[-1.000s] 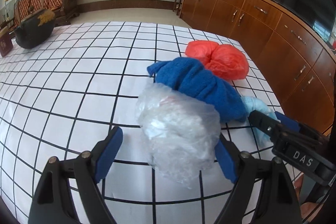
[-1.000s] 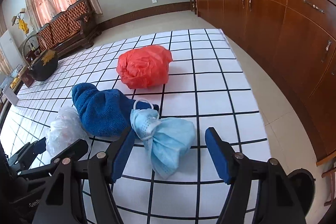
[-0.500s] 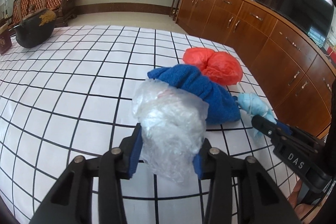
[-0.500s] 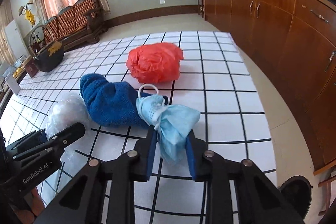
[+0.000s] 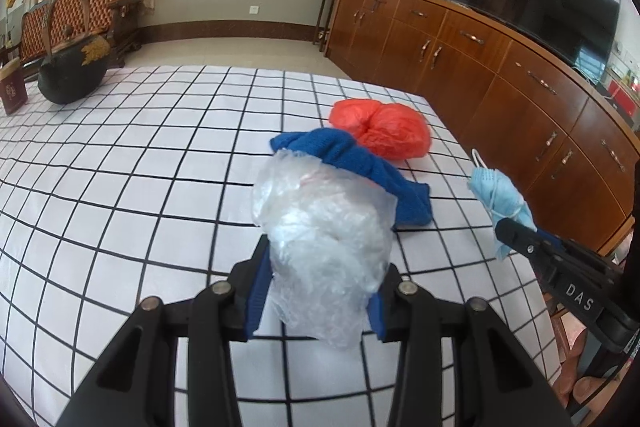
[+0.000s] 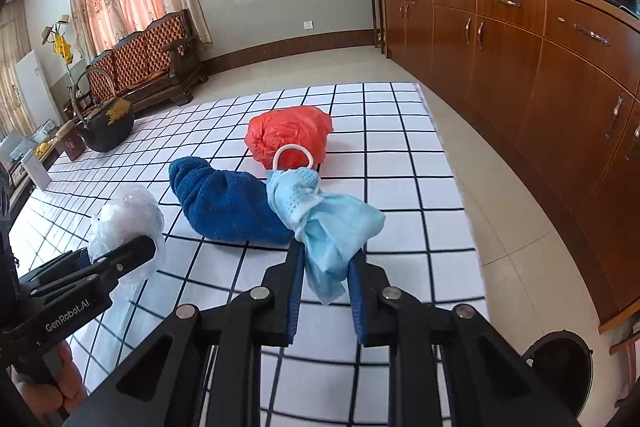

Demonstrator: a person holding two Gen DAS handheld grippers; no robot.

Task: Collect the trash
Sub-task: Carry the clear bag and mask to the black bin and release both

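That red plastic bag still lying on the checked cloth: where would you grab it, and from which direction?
Probably at the puckered crease across the top of the red plastic bag, where the film gathers between its two puffy lobes and gives loose folds to pinch. Come from above, or from its open far side, since the blue towel lies against its near side. Both grippers are full now, so one must unload first.
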